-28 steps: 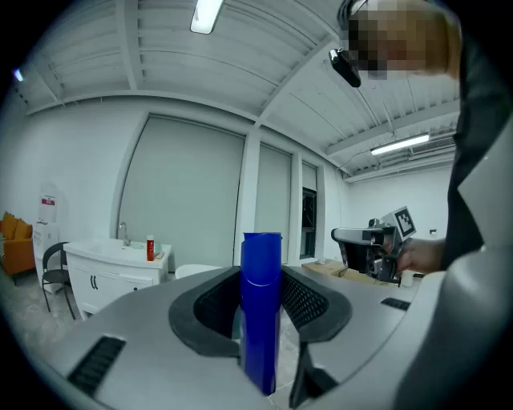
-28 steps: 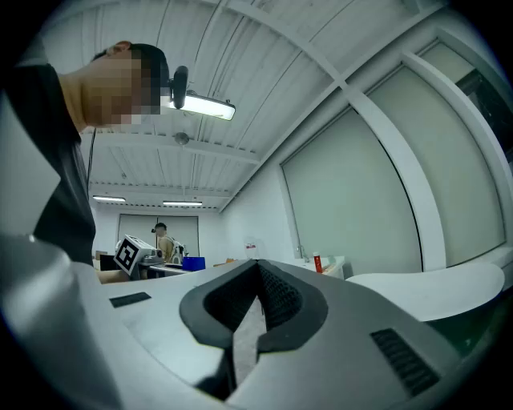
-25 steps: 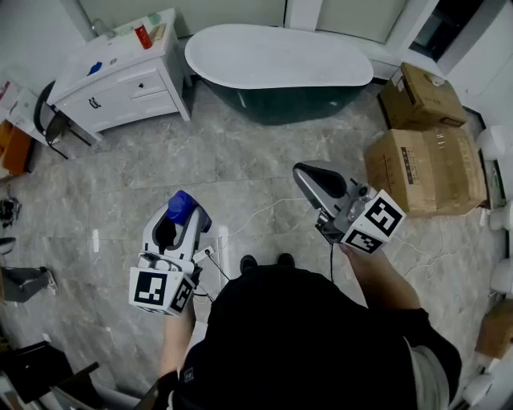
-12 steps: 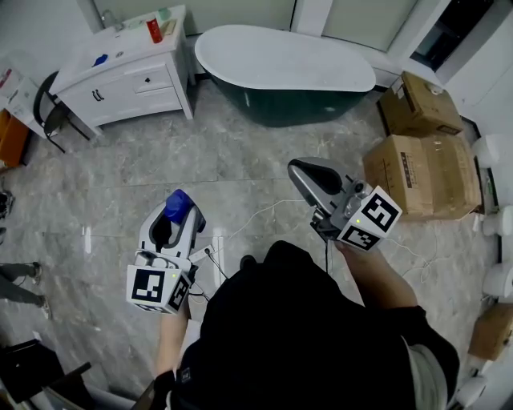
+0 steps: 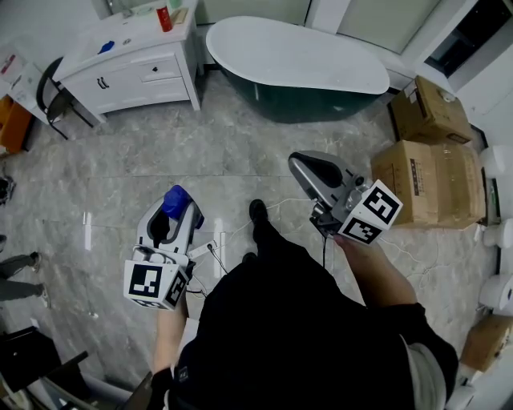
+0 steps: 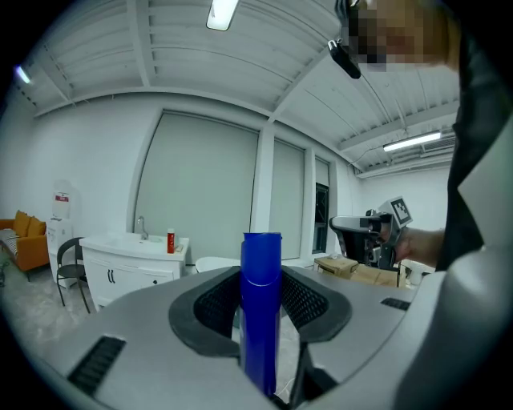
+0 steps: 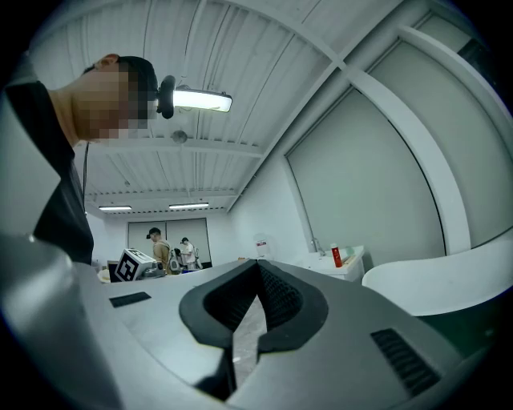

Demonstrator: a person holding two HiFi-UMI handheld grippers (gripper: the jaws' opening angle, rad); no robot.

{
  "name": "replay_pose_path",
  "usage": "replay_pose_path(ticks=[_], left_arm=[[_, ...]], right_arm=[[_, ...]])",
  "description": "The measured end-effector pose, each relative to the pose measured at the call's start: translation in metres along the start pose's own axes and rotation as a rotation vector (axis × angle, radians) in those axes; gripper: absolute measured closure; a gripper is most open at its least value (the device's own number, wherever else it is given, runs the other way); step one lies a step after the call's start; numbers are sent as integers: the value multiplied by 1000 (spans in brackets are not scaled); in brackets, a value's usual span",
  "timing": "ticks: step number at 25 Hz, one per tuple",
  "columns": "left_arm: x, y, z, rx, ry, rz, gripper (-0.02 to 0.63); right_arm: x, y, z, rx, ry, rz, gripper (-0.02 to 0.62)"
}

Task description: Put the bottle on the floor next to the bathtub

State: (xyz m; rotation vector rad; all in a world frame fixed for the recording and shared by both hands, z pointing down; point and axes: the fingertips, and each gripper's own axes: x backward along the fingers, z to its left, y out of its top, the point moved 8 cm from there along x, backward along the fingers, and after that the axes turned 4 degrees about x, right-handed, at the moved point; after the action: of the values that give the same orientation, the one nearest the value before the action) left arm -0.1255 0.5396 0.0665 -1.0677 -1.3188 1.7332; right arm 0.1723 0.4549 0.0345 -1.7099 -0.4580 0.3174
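A blue bottle (image 5: pixel 176 200) stands upright between the jaws of my left gripper (image 5: pixel 178 211), which is shut on it; in the left gripper view the blue bottle (image 6: pixel 260 312) rises from between the two black pads. I carry it above the grey marble floor, well short of the bathtub (image 5: pixel 296 56), a white tub with a dark green outside at the top of the head view. My right gripper (image 5: pixel 302 166) is held out at the right, its jaws together with nothing in them. In the right gripper view the bathtub (image 7: pixel 449 280) curves in from the right.
A white vanity cabinet (image 5: pixel 132 60) with a red bottle (image 5: pixel 164 18) on top stands left of the tub. Cardboard boxes (image 5: pixel 437 172) are stacked right of it. A black chair (image 5: pixel 48 108) sits at far left. A thin cable (image 5: pixel 276 207) lies on the floor by the person's foot (image 5: pixel 257 211).
The person has stepped forward, one foot now out in front. The tub and cabinet have slid towards the top of the view. Both grippers keep their pose; the bottle stays gripped.
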Motion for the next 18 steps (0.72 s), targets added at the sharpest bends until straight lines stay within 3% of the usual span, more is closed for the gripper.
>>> replay_pose_path(ticks=[10,14,18], left_arm=[[-109,20,45,21,22,82,445],[-163,40,61,18,-5,31,445],[-210,54,78,33,9,39,445]], right_arm=[[-65,-13,-115,-84,51,33,568],[-92,-11,-171,-98,78,51,568],[-118,0,-219,-107,104,52,568]])
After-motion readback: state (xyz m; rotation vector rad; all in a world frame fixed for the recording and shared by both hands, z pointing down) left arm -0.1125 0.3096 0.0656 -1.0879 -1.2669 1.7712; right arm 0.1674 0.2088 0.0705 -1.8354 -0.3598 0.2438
